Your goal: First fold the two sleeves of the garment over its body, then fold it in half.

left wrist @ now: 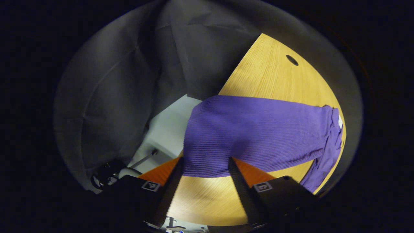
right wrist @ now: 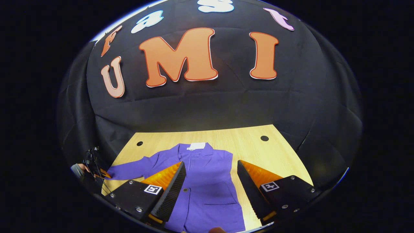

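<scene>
- Left gripper view: the left gripper (left wrist: 206, 168) is seen released, its fingers spread either side of a purple sleeve (left wrist: 258, 136) lying across the wooden table (left wrist: 275, 74).
- Right gripper view: the right gripper (right wrist: 212, 173) is seen released above the purple jacket (right wrist: 207, 191), spread flat on the table, one sleeve stretched sideways.

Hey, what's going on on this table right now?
A person is folding a purple ribbed jacket laid flat on a light wooden table, using two handheld grippers. The left gripper is open around the cuff end of one outstretched sleeve, apparently about to pick it up. The right gripper hovers open above the jacket's body. That sleeve isn't folded over yet, so the task looks to be at its start.
</scene>
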